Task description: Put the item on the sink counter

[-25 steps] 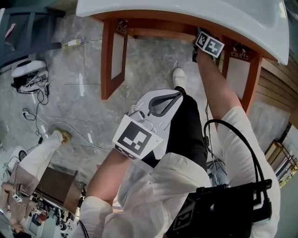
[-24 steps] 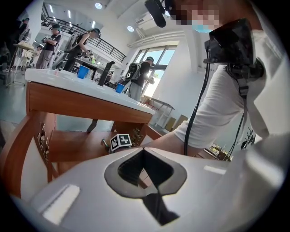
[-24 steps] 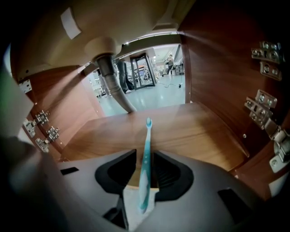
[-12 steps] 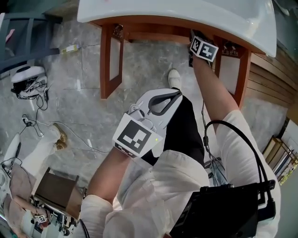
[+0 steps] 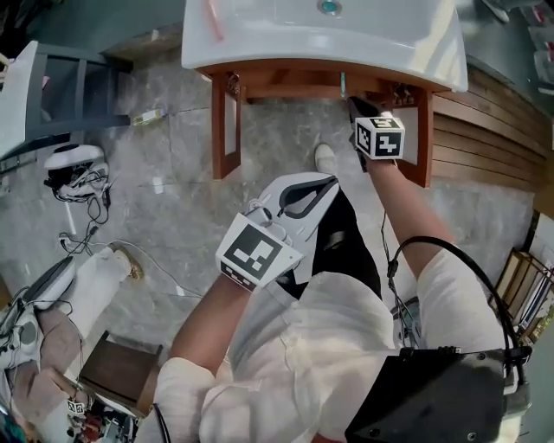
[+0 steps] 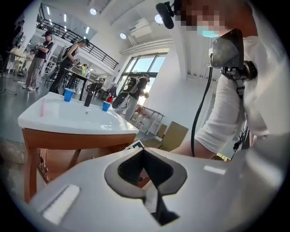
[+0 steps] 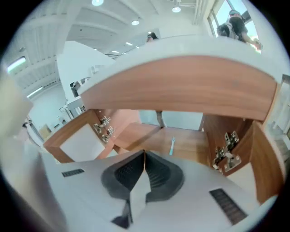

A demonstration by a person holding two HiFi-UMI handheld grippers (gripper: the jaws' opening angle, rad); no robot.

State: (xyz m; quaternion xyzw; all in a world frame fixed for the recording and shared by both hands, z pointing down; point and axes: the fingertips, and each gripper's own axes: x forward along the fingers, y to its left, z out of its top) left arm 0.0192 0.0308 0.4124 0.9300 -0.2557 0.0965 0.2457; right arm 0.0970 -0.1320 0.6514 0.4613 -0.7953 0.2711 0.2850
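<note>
A thin light blue toothbrush point(image 7: 172, 146) lies on the wooden shelf point(image 7: 190, 152) inside the open vanity, and it shows as a teal sliver point(image 5: 343, 84) under the white sink counter point(image 5: 260, 39). My right gripper point(image 5: 355, 105) hangs in front of that opening, apart from the toothbrush. Its jaws have just been closing and now stand shut point(image 7: 144, 154) with nothing between them. My left gripper point(image 5: 303, 192) is held over the person's lap, shut and empty point(image 6: 144, 152). A pink stick-like item point(image 5: 213, 19) rests on the counter's left part.
Wooden legs point(image 5: 227, 121) and side panels point(image 5: 422, 130) frame the vanity; door hinges point(image 7: 225, 152) stick out at its right wall. Blue cups point(image 6: 68, 94) and a dark bottle point(image 6: 88, 97) stand at the counter's far side. Cables point(image 5: 82, 216) lie on the marble floor at left, and people stand beyond the sink.
The right gripper has drawn back out from under the counter's edge and its jaws have come shut. More of the sink top shows now. The left gripper sits slightly higher.
</note>
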